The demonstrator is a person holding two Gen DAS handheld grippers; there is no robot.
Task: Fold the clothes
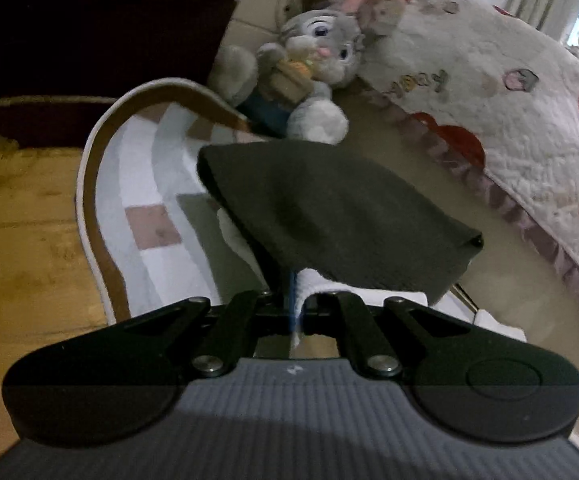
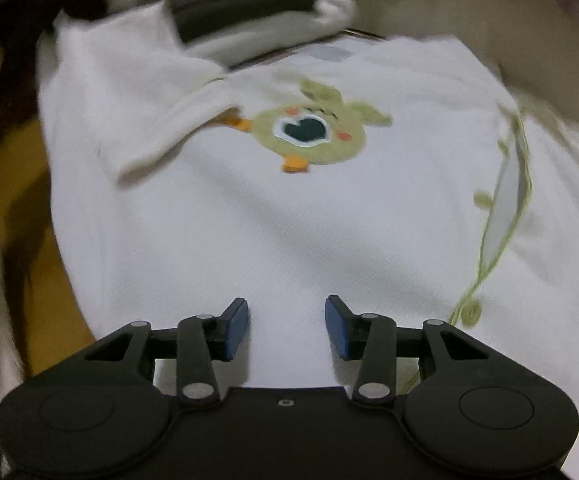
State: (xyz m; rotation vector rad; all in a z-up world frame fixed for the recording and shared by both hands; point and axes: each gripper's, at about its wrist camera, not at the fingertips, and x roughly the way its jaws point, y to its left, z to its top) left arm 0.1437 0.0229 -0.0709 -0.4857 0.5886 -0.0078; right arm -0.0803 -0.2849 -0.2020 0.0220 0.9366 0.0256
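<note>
Left tongs (image 1: 295, 312) pinch white cloth under a dark garment (image 1: 337, 220), lower centre; right tongs (image 2: 287, 328) gape empty over the white shirt (image 2: 289, 220). Folding mid-step, apparently; stage unsettled.

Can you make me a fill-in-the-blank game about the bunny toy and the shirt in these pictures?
1. The plush bunny is mostly ____ in colour.
2. The right gripper hovers over the white shirt with its jaws ____.
3. The left gripper is shut on a ____ cloth.
4. The creature on the shirt is ____.

Answers: grey; open; white; green
</note>
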